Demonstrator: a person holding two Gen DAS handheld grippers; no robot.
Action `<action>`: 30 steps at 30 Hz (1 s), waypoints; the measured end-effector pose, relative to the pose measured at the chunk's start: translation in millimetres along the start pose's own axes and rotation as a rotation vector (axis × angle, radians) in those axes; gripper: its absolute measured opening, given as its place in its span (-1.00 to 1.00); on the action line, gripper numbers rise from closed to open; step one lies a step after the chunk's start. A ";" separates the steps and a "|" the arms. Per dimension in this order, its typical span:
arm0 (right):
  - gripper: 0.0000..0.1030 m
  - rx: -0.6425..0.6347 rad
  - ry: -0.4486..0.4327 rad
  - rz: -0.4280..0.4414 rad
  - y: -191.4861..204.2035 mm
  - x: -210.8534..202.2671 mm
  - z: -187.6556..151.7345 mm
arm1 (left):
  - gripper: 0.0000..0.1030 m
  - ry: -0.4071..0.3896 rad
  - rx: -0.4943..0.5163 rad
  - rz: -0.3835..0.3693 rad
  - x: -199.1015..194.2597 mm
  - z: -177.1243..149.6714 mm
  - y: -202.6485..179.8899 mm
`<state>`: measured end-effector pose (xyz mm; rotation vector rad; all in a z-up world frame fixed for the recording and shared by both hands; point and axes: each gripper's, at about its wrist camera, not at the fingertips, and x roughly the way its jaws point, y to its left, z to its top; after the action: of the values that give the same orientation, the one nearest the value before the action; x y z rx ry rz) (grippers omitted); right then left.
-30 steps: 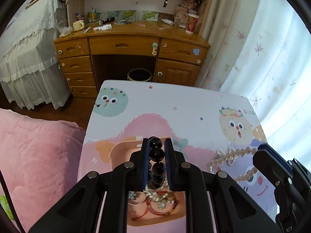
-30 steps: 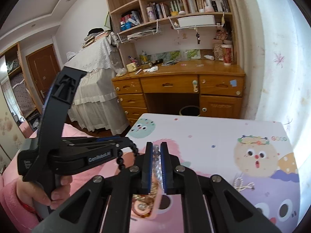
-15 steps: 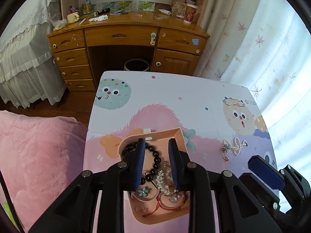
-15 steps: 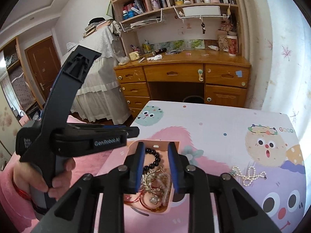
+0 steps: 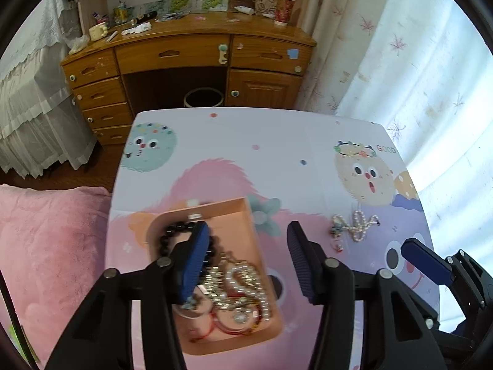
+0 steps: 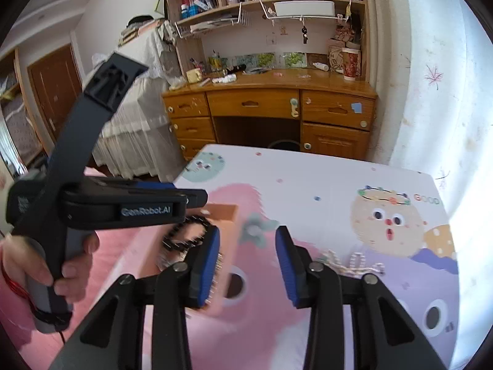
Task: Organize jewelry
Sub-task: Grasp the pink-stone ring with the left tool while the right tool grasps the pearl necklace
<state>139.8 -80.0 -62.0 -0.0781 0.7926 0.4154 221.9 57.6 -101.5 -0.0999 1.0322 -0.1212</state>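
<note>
A pink tray (image 5: 246,209) lies on the cartoon-print table (image 5: 277,141) and holds a black bead bracelet (image 5: 168,234), gold chains (image 5: 243,277) and red bangles (image 5: 234,326). My left gripper (image 5: 246,259) is open and empty, just above the tray's near right part. A pearl necklace (image 5: 357,225) lies on the table to the right of the tray. My right gripper (image 6: 248,265) is open and empty above the table, between the tray (image 6: 228,231) and the pearl necklace (image 6: 354,262). The black bead bracelet (image 6: 181,234) shows blurred beside its left finger.
A pink blanket (image 5: 49,246) lies left of the table. A wooden desk (image 5: 185,52) with drawers and a bin (image 5: 203,97) stand beyond the far edge. White curtains (image 5: 416,77) hang at the right. The right gripper's blue fingertip (image 5: 425,265) shows at the table's right side.
Both grippers opened: the left let the black bead bracelet drop into the tray, the right released its chain. The pearl necklace now lies still on the table. Both grippers have drawn back and opened wider.
</note>
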 end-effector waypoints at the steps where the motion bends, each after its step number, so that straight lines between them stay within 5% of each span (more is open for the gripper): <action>1: -0.21 -0.012 0.009 -0.008 -4.8 -0.7 -1.8 | 0.00 0.001 0.003 -0.002 0.9 -0.2 -6.3; 4: -0.16 -0.067 0.046 -0.029 -22.2 -1.2 -8.1 | 0.03 0.013 0.006 0.001 6.6 -2.0 -27.8; 6: -0.11 -0.131 0.065 -0.051 -31.1 -1.3 -11.8 | 0.25 0.019 0.010 0.008 10.5 -5.3 -41.0; 16: 0.09 -0.484 0.145 -0.053 -77.8 20.7 -41.3 | 0.44 0.069 0.049 0.080 51.1 -30.2 -97.8; 24: 0.17 -0.423 0.158 0.037 -115.7 72.1 -68.5 | 0.44 0.185 0.020 0.104 109.9 -51.2 -119.7; 30: 0.17 -0.380 0.160 0.084 -125.4 93.6 -77.2 | 0.44 0.184 -0.010 0.064 124.1 -52.6 -123.3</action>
<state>195.3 -180.9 -193.1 -0.4383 0.8684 0.6419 233.1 -83.9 -216.4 -0.0654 1.2188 -0.0672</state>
